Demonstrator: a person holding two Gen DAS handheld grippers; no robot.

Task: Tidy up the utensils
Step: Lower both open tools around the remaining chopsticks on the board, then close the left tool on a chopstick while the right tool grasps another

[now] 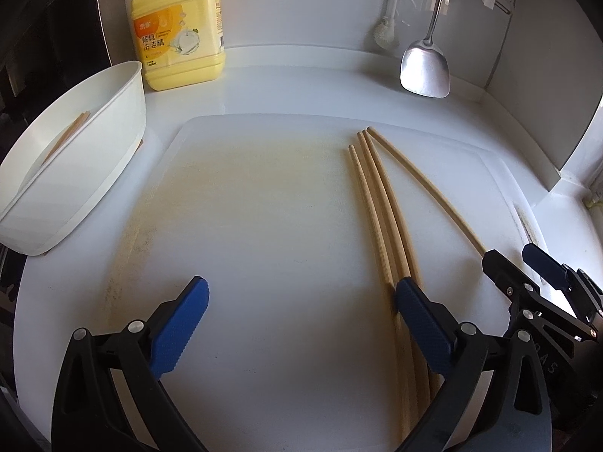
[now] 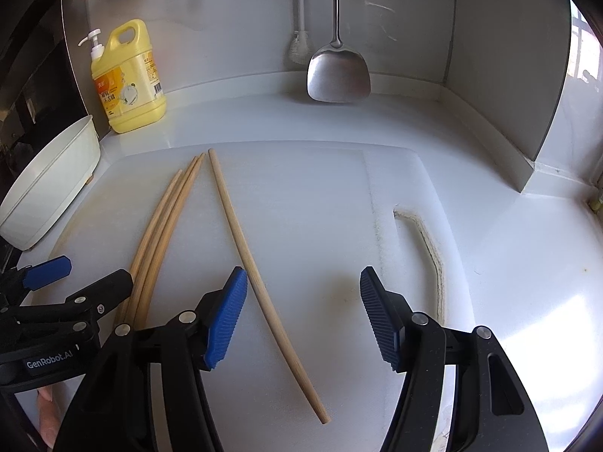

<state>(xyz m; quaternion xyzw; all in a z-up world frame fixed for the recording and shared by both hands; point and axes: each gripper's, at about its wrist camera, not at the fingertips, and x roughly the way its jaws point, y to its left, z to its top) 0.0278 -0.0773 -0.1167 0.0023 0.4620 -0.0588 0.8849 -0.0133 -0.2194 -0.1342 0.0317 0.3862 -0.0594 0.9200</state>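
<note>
Bright daylight from the right, soft glare on the counter [image 2: 546, 320], fisheye-curved dark corners, sharp focus.

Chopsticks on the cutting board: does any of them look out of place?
Yes. One chopstick lies apart from the three bundled chopsticks, angled away from them on the white cutting board. Nothing looks spilled or broken.

A home kitchen: a yellow dish-soap jug [image 2: 128, 79] and hanging steel spatula [image 2: 338, 71] stand behind a white cutting board [image 2: 301, 196] on the bench [image 2: 527, 248].
</note>
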